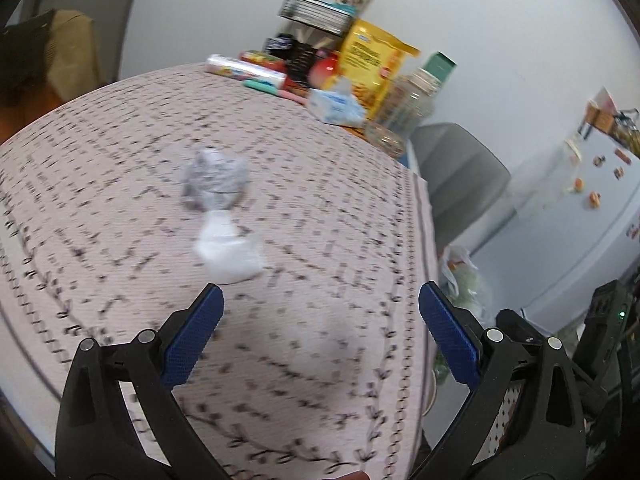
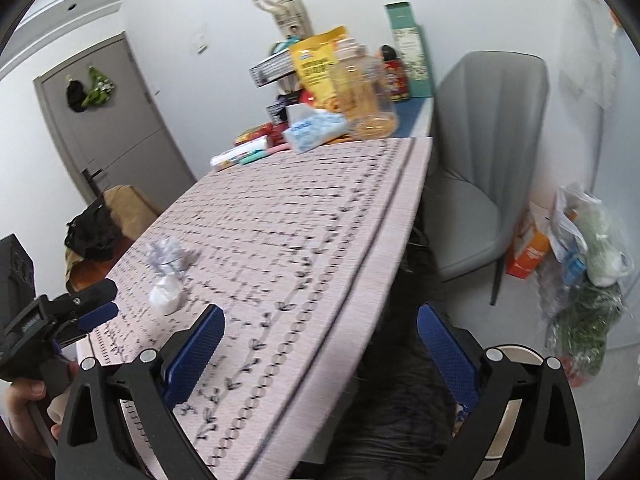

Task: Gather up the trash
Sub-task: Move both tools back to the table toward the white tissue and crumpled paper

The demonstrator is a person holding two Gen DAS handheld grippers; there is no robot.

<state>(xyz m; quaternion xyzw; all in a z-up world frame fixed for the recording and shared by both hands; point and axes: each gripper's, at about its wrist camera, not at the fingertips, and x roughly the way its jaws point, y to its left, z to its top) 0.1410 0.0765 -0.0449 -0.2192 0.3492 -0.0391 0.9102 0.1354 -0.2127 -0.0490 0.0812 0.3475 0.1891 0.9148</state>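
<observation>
Two pieces of trash lie on the pink patterned tablecloth (image 1: pixel 320 208): a crumpled grey-white paper ball (image 1: pixel 214 178) and a white crumpled tissue (image 1: pixel 228 248) just in front of it. My left gripper (image 1: pixel 320 304) is open and empty, its blue pads a short way in front of the tissue. In the right wrist view the paper ball (image 2: pixel 170 258) and tissue (image 2: pixel 166 294) sit at the left, with the left gripper (image 2: pixel 96 302) beside them. My right gripper (image 2: pixel 320 320) is open and empty above the table's right edge.
Groceries crowd the far end of the table: a yellow snack bag (image 1: pixel 372 64), a tissue pack (image 1: pixel 336 106), a clear jar (image 2: pixel 364 92), a green box (image 2: pixel 408 44). A grey chair (image 2: pixel 480 152) stands at the right. Plastic bags (image 2: pixel 584 264) lie on the floor.
</observation>
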